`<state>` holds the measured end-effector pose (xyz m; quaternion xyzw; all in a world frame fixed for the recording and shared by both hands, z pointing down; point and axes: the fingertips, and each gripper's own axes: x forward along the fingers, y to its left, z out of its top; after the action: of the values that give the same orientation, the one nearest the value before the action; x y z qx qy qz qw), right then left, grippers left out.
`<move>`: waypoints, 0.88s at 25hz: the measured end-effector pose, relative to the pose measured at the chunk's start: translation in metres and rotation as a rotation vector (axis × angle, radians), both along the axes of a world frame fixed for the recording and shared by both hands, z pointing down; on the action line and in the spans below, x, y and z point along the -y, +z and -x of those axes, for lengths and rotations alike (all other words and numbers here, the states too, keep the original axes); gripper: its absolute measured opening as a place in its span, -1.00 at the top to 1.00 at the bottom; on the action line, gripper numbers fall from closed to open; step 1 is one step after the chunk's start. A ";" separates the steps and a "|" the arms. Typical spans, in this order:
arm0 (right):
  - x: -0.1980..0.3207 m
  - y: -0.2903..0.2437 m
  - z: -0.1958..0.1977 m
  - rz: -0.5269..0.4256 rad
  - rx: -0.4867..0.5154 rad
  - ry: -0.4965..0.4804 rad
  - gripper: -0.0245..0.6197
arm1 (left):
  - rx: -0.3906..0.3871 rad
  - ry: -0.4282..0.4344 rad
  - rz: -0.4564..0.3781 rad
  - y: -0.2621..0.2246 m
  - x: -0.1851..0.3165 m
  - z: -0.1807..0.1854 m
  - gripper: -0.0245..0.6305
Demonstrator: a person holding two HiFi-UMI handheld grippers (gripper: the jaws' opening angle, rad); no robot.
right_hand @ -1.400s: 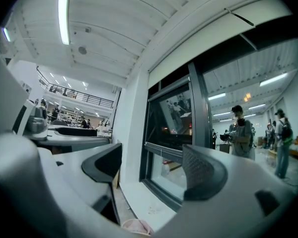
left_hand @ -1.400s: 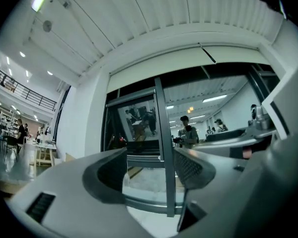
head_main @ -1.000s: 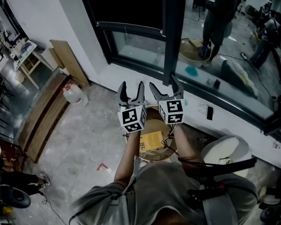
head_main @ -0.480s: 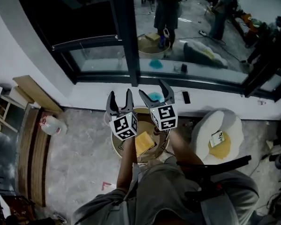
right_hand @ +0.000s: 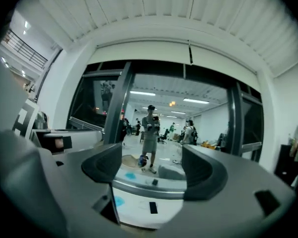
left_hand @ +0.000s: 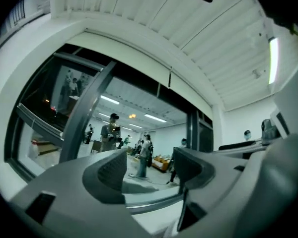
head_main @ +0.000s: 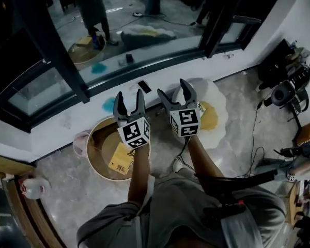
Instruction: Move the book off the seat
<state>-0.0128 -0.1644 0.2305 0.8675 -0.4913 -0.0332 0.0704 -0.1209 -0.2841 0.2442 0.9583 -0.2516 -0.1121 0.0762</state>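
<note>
The book point(head_main: 121, 160), yellow with a small label, lies flat on the round wooden seat point(head_main: 94, 138), low beneath the left gripper point(head_main: 129, 100) and back from its fingers point(head_main: 119, 103) toward the person, its right edge hidden under that forearm. No finger touches it. The left gripper is held up over the seat, and in its own view the two dark fingers stand released, well apart, with only the window glass point(left_hand: 89, 133) and the lit room beyond showing between them. Just to the right of it, the right gripper point(head_main: 174, 91) hangs over the near edge of a white round chair point(head_main: 220, 98) with a yellow cushion point(head_main: 210, 119); its fingers point(right_hand: 107, 165) are likewise spread and empty, framing the white window ledge point(right_hand: 134, 205) ahead. A dark phone point(head_main: 144, 86) lies on that ledge just beyond the left fingers, and a blue patch point(head_main: 108, 105) sits to their left. A white jug point(head_main: 32, 187) stands on the floor, far left of both grippers
</note>
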 end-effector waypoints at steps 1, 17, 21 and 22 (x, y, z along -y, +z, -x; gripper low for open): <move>-0.020 -0.002 -0.011 -0.005 0.001 0.028 -0.28 | -0.002 0.033 -0.011 -0.005 -0.019 -0.014 -0.01; -0.300 -0.010 -0.113 -0.176 0.060 0.132 -0.28 | 0.046 0.254 -0.163 -0.046 -0.318 -0.159 0.00; -0.362 -0.006 -0.149 -0.200 0.066 0.174 -0.28 | 0.069 0.315 -0.202 -0.042 -0.390 -0.202 0.00; -0.373 -0.007 -0.157 -0.204 0.065 0.187 -0.28 | 0.071 0.324 -0.207 -0.043 -0.403 -0.212 0.00</move>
<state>0.1446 0.2089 0.2235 0.9128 -0.4045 -0.0480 -0.0313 0.0909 0.1185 0.2017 0.9923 -0.0837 -0.0899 -0.0146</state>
